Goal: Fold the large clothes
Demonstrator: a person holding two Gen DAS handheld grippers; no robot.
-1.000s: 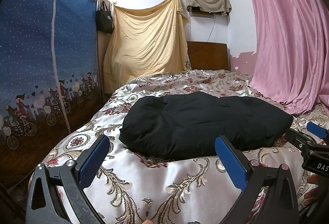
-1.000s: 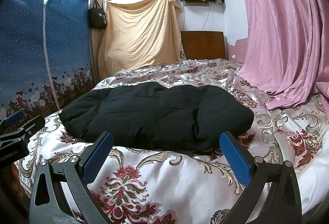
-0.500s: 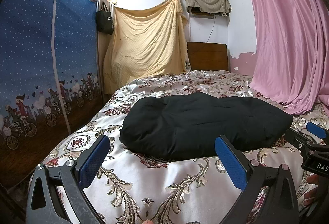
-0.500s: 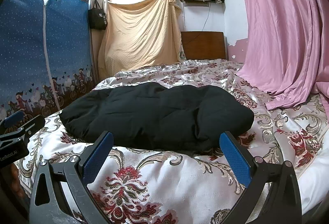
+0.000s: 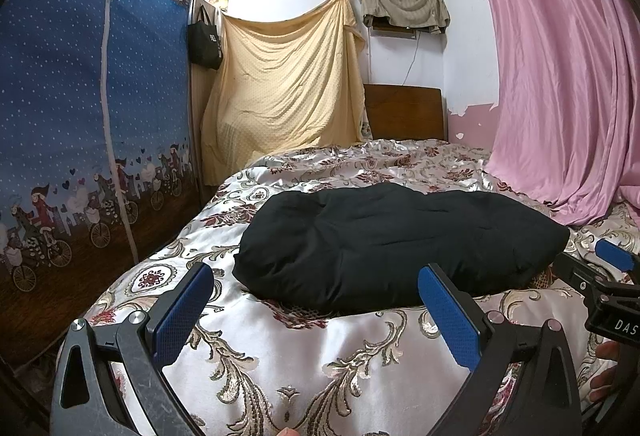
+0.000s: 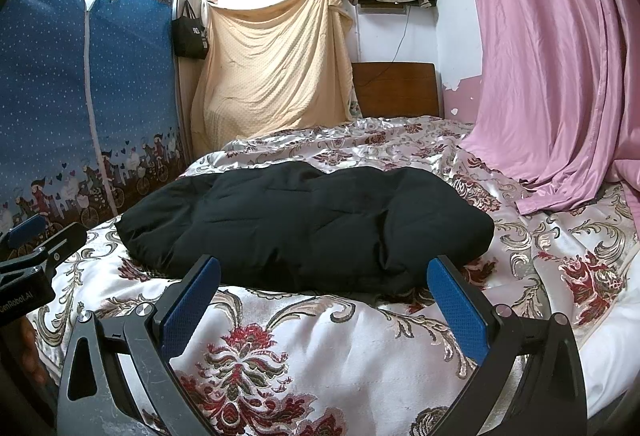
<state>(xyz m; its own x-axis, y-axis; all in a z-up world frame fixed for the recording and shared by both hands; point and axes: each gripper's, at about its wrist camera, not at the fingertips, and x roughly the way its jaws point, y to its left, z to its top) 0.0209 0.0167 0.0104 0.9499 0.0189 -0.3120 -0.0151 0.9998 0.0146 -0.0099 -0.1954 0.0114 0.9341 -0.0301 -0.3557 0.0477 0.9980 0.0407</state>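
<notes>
Black padded garment (image 5: 396, 244) lies bundled on the bed (image 5: 320, 352).
Both the left gripper (image 5: 316, 300) and right gripper (image 6: 324, 292) stand apart, empty, short of it; its sleeves are hidden.

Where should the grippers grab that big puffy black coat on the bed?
Probably at the near edge of the black coat, coming in low from the front. It lies flat and folded on the bedspread, and that edge is thick and rounded, facing both open grippers. The left gripper suits its left end, the right gripper its right end. The top looks too broad to pinch.
</notes>
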